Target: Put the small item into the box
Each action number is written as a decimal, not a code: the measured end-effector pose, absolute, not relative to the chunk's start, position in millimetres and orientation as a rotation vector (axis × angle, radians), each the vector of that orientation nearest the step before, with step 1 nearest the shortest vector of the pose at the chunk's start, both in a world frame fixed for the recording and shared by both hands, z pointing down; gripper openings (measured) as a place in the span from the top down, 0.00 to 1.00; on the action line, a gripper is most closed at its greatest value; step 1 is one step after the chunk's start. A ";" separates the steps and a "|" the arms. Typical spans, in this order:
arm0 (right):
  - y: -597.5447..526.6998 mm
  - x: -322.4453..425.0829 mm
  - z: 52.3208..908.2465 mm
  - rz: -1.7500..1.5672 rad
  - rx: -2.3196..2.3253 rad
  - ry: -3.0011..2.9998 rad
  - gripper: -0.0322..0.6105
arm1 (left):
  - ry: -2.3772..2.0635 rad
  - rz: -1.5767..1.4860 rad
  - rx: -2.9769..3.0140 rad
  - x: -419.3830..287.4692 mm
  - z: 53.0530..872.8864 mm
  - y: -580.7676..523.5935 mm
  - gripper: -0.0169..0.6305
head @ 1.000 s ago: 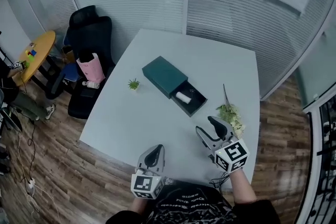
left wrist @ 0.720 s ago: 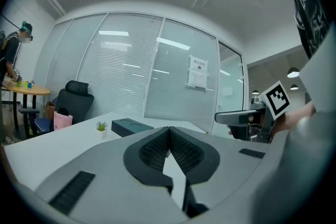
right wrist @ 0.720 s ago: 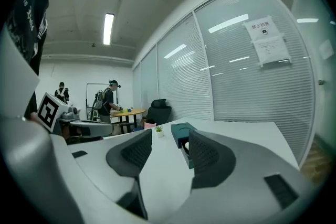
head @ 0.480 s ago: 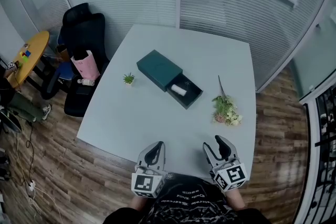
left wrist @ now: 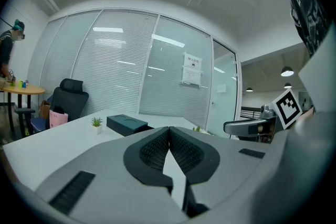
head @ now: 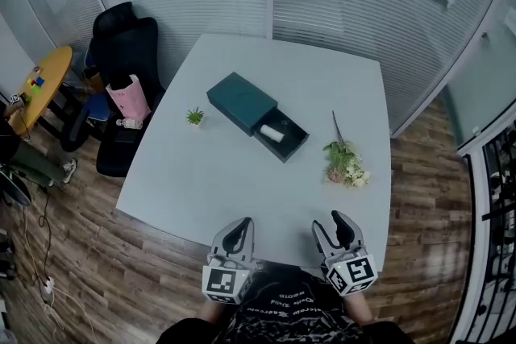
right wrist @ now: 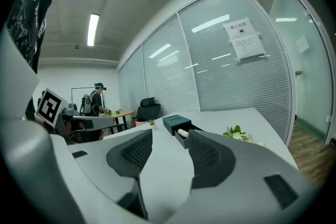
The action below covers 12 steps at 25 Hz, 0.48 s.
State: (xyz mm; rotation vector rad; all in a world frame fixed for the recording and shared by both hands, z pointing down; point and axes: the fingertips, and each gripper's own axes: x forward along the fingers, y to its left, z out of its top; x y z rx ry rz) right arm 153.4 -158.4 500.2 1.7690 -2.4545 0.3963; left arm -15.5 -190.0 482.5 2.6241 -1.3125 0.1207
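A dark teal box lies mid-table with its drawer pulled out toward the right. A small white item lies inside the drawer; it also shows in the right gripper view as the small white item in the box. My left gripper hangs at the table's near edge, jaws shut with nothing between them. My right gripper sits beside it at the near edge, jaws open and empty. Both are far from the box. In the left gripper view the box is distant.
A tiny potted plant stands left of the box. A flower sprig lies on the table's right side. A black office chair with a pink bag stands left of the table. Glass walls with blinds are behind.
My right gripper drew back from over the table near the flowers to the near edge. The left gripper barely moved. The white item stays in the drawer.
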 end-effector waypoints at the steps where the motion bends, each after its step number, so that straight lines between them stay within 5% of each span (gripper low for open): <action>1: -158.1 151.5 499.9 0.391 1.762 -2.457 0.60 | -1.311 0.120 2.623 -15.3 483.2 -189.0 0.94; 12: -153.2 143.1 501.6 0.346 1.730 -2.441 0.89 | -1.251 0.147 2.635 -4.0 491.8 -176.9 0.94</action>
